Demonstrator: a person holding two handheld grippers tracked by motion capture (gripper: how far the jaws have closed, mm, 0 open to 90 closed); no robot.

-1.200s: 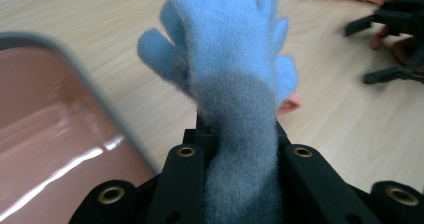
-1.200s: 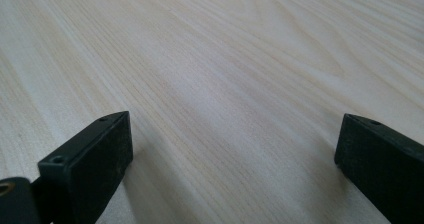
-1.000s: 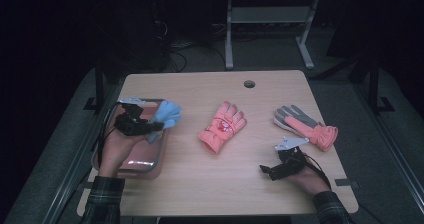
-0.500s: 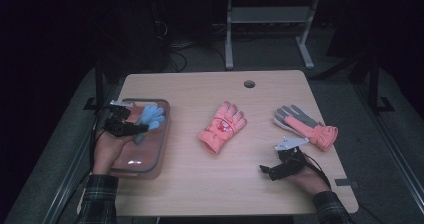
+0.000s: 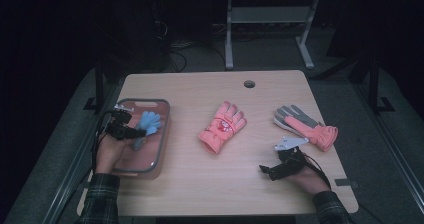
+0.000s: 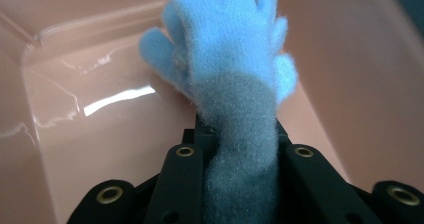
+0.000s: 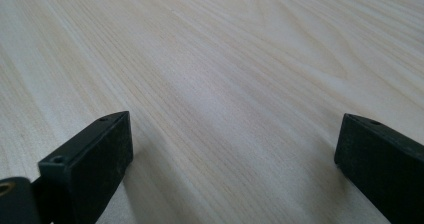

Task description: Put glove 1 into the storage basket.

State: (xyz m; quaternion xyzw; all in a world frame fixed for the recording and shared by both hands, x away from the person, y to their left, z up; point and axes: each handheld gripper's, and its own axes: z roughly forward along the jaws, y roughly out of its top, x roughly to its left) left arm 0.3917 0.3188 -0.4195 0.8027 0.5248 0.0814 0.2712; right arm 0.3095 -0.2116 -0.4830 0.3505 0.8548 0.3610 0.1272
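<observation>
My left gripper (image 5: pixel 136 132) is shut on the grey cuff of a fluffy blue glove (image 5: pixel 149 121) and holds it low inside the pink bin (image 5: pixel 163 134) at the table's left. In the left gripper view the blue glove (image 6: pixel 235 49) hangs forward from between the black jaws of the left gripper (image 6: pixel 239 149), its fingers close to the bin's pink floor (image 6: pixel 90 109). My right gripper (image 5: pixel 266 170) rests open on the bare wood at the front right. The right gripper (image 7: pixel 235 154) has nothing between its jaws.
A pink glove (image 5: pixel 223 126) lies at the table's middle. A grey and pink glove (image 5: pixel 305 126) lies at the right, just beyond the right hand. A round cable hole (image 5: pixel 249 84) sits near the far edge. Wood table (image 7: pixel 225 59) stretches ahead of the right gripper.
My left hand has moved left and down with the blue glove, from above the bin's right rim into the bin. The right hand has stayed still.
</observation>
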